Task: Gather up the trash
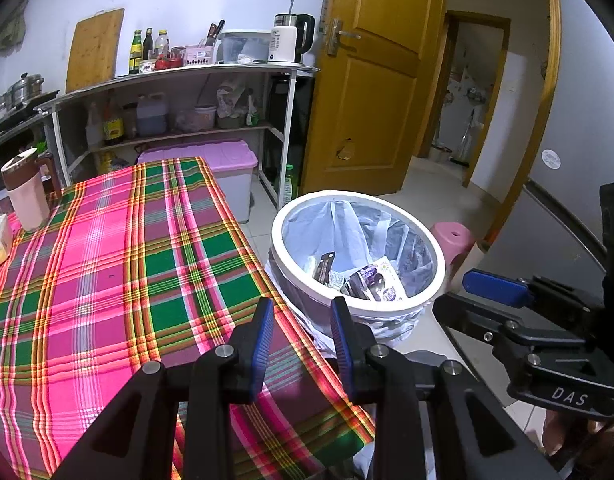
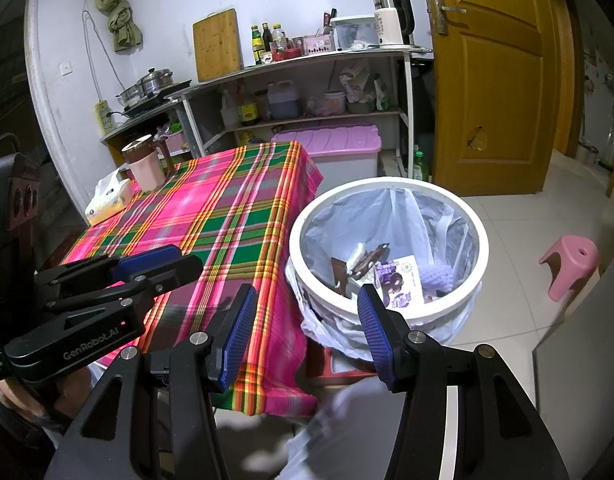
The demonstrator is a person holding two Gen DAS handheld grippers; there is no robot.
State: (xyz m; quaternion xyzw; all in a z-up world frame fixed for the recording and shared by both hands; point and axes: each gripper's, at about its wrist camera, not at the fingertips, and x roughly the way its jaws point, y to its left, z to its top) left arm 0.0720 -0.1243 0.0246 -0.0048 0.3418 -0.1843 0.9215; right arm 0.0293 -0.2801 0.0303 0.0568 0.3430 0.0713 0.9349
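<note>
Trash packets (image 2: 395, 278) lie inside the round white-rimmed bin with a clear plastic liner (image 2: 387, 312), just beside the plaid tablecloth's (image 1: 119, 260) edge. Left gripper (image 1: 303, 344) and right gripper (image 2: 307, 332) hang spread apart, grasping nothing, near the bin.

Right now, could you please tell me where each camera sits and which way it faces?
Left wrist view: on the left gripper, over the pink-and-green plaid tablecloth, facing the kitchen shelves; the right gripper shows at right.
Right wrist view: on the right gripper, facing the white-rimmed, bag-lined trash bin; the left gripper shows at left.
Shared: tablecloth, bin, yellow wooden door.
</note>
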